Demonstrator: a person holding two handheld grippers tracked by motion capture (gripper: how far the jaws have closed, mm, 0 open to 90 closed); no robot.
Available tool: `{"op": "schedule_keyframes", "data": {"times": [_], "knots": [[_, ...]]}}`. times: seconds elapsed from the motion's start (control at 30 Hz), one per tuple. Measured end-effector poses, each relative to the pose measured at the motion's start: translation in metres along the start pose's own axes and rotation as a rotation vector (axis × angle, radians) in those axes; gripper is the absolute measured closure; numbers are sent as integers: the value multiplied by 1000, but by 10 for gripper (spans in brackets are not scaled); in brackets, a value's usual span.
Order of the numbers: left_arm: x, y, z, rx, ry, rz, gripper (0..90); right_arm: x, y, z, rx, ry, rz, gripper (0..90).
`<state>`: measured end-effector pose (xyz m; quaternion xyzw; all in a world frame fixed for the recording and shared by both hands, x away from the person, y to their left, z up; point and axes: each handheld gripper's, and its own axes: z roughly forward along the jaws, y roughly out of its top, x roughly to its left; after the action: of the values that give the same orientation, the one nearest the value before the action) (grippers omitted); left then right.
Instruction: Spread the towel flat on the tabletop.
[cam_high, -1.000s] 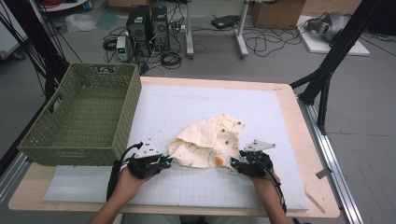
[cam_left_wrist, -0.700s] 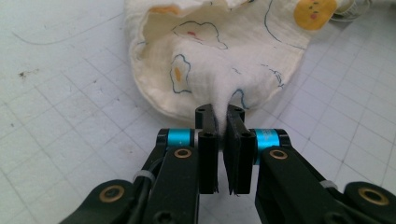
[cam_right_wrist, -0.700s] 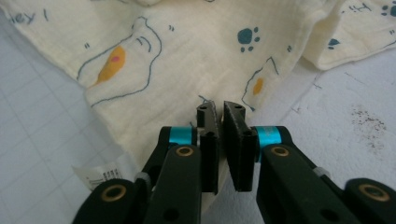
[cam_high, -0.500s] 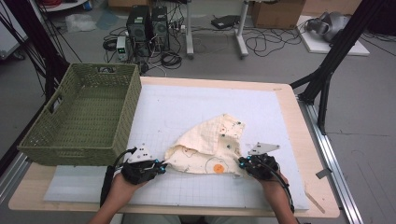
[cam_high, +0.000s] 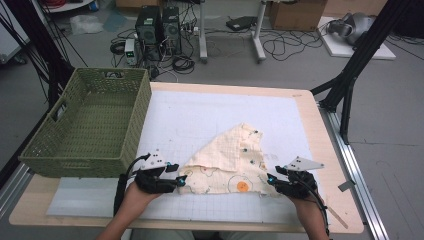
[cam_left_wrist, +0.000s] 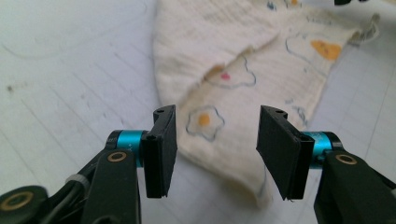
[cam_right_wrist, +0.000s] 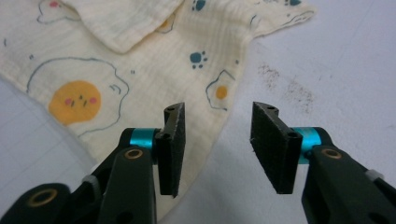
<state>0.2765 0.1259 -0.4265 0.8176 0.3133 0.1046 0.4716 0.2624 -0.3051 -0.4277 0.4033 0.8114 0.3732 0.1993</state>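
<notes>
A cream cloth (cam_high: 225, 165) printed with fried eggs and paw marks lies on the white grid mat (cam_high: 225, 110), with an upper flap folded over it. My left gripper (cam_high: 179, 181) sits at the cloth's near left corner. In the left gripper view the cloth (cam_left_wrist: 210, 42) lies on the mat under the left gripper (cam_left_wrist: 217, 116); its jaws have just been opening and press on nothing. My right gripper (cam_high: 270, 180) is at the near right corner. In the right gripper view the right gripper (cam_right_wrist: 217, 109) has also just been opening, above the edge of the cloth (cam_right_wrist: 140, 60).
A green woven basket (cam_high: 90, 125) stands at the left of the table, right beside the mat's left edge. The wooden table edge (cam_high: 330, 150) runs along the right. Computers and cables lie on the floor beyond the table.
The cloth was drawn toward the near edge and stretched wider along its lower hem. The right gripper moved right. Both grippers went from shut on the cloth corners to open.
</notes>
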Motion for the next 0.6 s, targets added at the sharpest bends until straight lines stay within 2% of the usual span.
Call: {"op": "schedule_keyframes", "data": {"times": [0.17,0.27,0.33,0.53,0.6], "knots": [[2,26,20,-19,-5,35,447,-1,1,1,-20,-28,15,434],[-3,42,37,-2,12,78,434,-1,1,2,-32,-46,28,428],[-6,51,47,2,5,97,421,-1,1,3,-33,-46,30,416],[-14,61,73,14,-3,160,429,-5,-2,1,-30,-63,45,402],[-16,62,80,24,-8,175,466,-7,-3,0,-31,-69,48,400]]}}
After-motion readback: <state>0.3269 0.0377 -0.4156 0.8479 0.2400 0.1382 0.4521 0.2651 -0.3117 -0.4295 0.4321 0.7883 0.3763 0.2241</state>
